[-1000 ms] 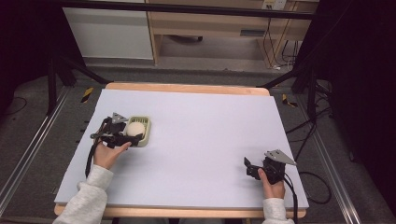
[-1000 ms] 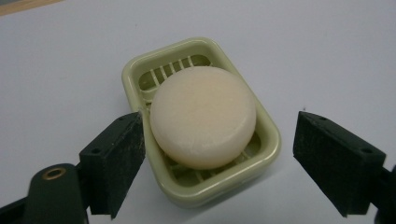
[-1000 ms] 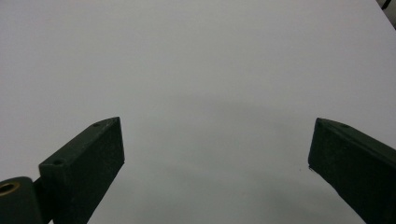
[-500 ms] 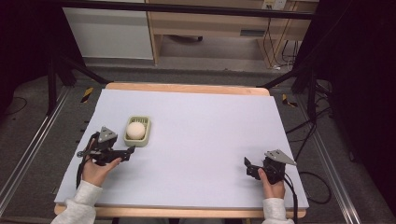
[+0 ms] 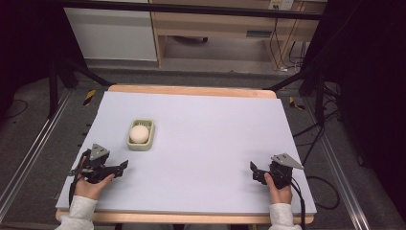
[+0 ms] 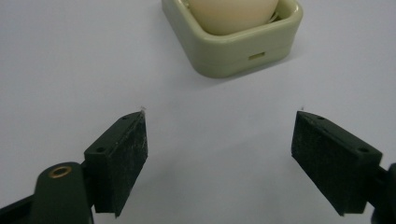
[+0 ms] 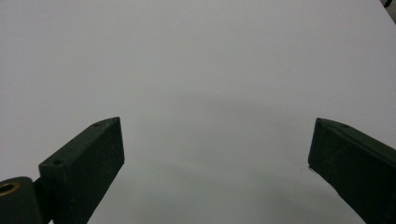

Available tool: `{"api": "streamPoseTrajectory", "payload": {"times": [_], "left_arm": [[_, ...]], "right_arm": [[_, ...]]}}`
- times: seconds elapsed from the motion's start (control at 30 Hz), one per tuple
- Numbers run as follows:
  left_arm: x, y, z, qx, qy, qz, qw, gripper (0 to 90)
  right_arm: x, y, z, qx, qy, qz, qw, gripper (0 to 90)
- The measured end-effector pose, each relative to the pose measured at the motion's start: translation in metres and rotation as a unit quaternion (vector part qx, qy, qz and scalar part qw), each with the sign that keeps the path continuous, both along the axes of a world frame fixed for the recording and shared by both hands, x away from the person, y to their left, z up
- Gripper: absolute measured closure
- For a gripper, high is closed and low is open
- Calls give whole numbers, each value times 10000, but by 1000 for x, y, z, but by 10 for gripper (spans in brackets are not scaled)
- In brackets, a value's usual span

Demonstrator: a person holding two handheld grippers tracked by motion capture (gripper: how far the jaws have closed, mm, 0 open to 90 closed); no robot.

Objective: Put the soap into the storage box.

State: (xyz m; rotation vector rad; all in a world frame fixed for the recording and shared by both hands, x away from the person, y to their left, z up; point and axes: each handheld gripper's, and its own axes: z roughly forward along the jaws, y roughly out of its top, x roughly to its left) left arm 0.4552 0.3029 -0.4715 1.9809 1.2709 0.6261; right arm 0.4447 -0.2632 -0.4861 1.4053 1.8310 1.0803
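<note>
High view: left tongs [image 5: 119, 167] pulled back from green dish [image 5: 141, 135] toward desk [image 5: 206, 143] near edge, well apart now; egg [image 5: 139, 132] resting inside; right tongs [image 5: 253, 172] unmoved. Left gripper view: jaws wide, empty, dish [image 6: 233, 37] ahead. Right gripper view: jaws wide over bare desk [image 7: 201, 70].

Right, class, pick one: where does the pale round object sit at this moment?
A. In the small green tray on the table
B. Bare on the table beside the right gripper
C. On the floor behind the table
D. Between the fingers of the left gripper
A: the pale round object rests inside the green tray, apart from the open left gripper.
</note>
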Motion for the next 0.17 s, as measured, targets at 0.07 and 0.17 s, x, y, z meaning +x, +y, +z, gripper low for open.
{"api": "streamPoseTrajectory", "payload": {"times": [0.07,0.17], "left_arm": [[-1,4,-1,-24,19,75,10000,182],[-2,8,-1,-104,-33,178,9998,183]], "right_arm": [[0,0,0,-12,-10,0,10000,39],[0,0,0,-9,2,9,10000,39]]}}
